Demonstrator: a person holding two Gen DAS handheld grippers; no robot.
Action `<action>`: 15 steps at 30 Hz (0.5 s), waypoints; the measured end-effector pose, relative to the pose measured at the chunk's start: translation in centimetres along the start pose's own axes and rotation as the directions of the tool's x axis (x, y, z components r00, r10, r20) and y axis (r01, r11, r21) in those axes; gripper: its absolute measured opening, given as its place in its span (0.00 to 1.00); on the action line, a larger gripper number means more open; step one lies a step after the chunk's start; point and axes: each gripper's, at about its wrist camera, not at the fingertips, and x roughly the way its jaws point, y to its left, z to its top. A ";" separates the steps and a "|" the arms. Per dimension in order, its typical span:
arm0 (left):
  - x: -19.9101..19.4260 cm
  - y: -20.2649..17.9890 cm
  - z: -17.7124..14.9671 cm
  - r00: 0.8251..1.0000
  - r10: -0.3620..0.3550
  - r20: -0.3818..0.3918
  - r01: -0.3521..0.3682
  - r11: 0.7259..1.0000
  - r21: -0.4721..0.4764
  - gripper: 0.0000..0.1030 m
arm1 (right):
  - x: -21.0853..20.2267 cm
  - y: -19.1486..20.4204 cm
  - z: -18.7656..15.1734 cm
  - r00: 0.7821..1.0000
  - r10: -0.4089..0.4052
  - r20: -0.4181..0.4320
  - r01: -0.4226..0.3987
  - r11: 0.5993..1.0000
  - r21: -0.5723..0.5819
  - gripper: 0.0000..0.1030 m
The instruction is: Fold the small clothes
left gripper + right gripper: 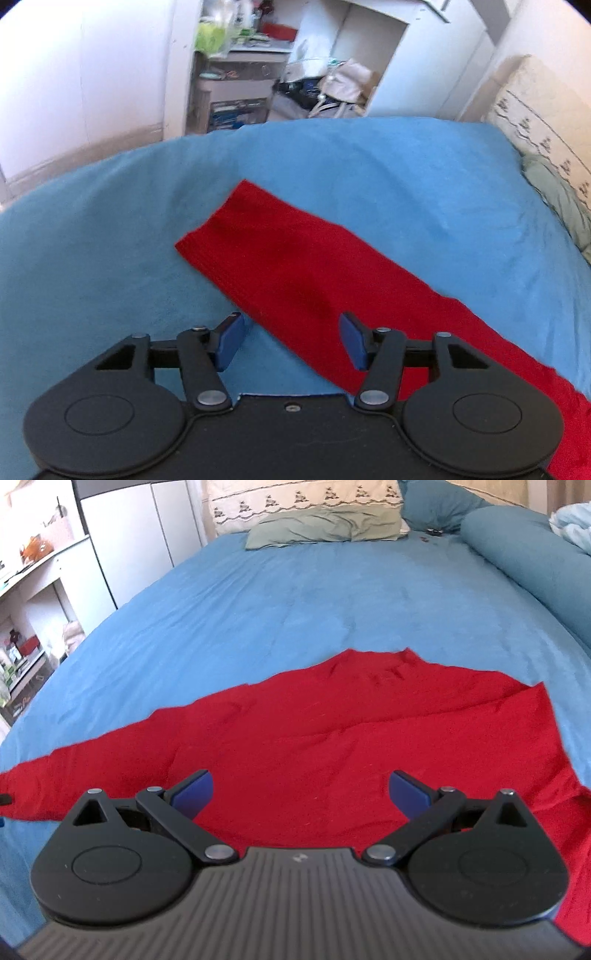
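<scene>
A red long-sleeved garment [332, 738] lies spread flat on the blue bed cover [295, 590]. In the left wrist view its sleeve [295, 258] runs from the cuff at centre left down to the lower right. My left gripper [291, 339] is open and empty, hovering over the sleeve's near edge. My right gripper [301, 794] is open and empty above the garment's body, with the neck opening farther ahead. The blue finger pads [410, 790] hold nothing.
Pillows [321, 520] lie at the head of the bed and a rolled blue duvet [524, 554] lies along its right side. A cluttered shelf unit [236, 74] and bags [332, 92] stand beyond the bed's far edge. White cupboards [122, 546] stand to the left.
</scene>
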 end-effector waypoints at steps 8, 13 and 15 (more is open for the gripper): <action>0.7 -1.3 0.5 0.996 0.063 0.063 -0.063 0.998 0.009 0.05 | 1.0 0.7 -0.7 1.000 0.006 0.008 -0.006 1.000 -0.027 1.00; -2.5 -5.1 0.9 0.986 0.003 0.168 -0.024 0.993 0.120 0.05 | 0.9 -0.2 -0.3 0.999 0.008 0.032 -0.008 1.000 -0.030 1.00; -4.4 -7.9 0.8 0.977 -0.048 0.209 0.008 0.982 0.189 0.05 | 0.5 -0.9 0.0 0.999 0.012 0.046 -0.011 1.000 -0.018 1.00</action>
